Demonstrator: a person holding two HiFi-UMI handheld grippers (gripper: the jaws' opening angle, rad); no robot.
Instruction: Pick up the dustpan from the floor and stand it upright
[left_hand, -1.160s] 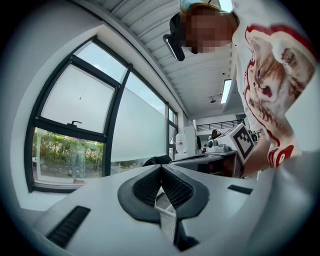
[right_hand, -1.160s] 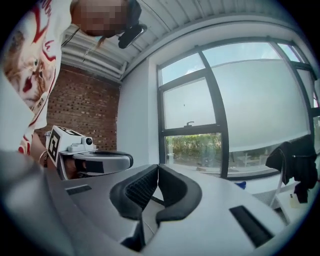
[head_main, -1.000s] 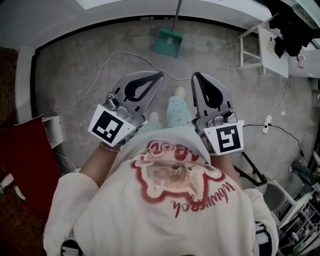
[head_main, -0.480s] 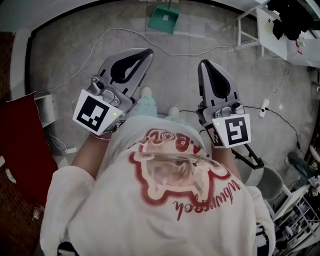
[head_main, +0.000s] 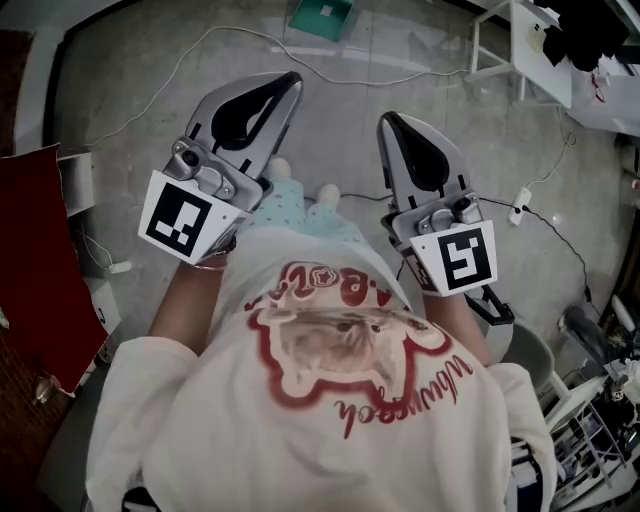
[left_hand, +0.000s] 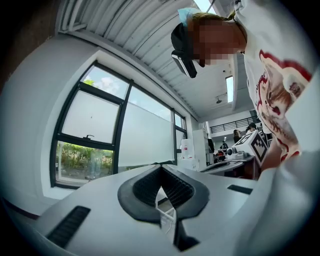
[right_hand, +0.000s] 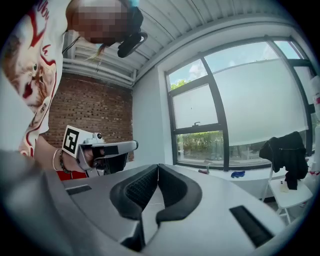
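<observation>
Step in hand looks like the approach, nothing gripped yet. Left gripper (head_main: 291, 80) and right gripper (head_main: 386, 120) are both held out in front of my torso, roughly level. Both have their jaws closed tip to tip with nothing between them; the gripper views show only windows and wall past the pads. The dustpan (head_main: 322, 14) is green and lies flat on the concrete floor (head_main: 130, 60) at the very top edge of the head view, well ahead of both tools and slightly left of the gap between them. To do this well I'd close the distance first, then open one gripper wide before dipping. I'd come in along the handle and not across the pan, and bite the handle near the pan so it pivots upright cleanly. Watch the white cable (head_main: 350, 82) running across the floor between me and the pan, a snag risk. On orientation, only the pan's near portion shows and the handle is cut off by the frame. My guess is the long axis runs away from me, toward the wall, but I can't confirm that. The pan sits slightly skewed to my line of approach.
</observation>
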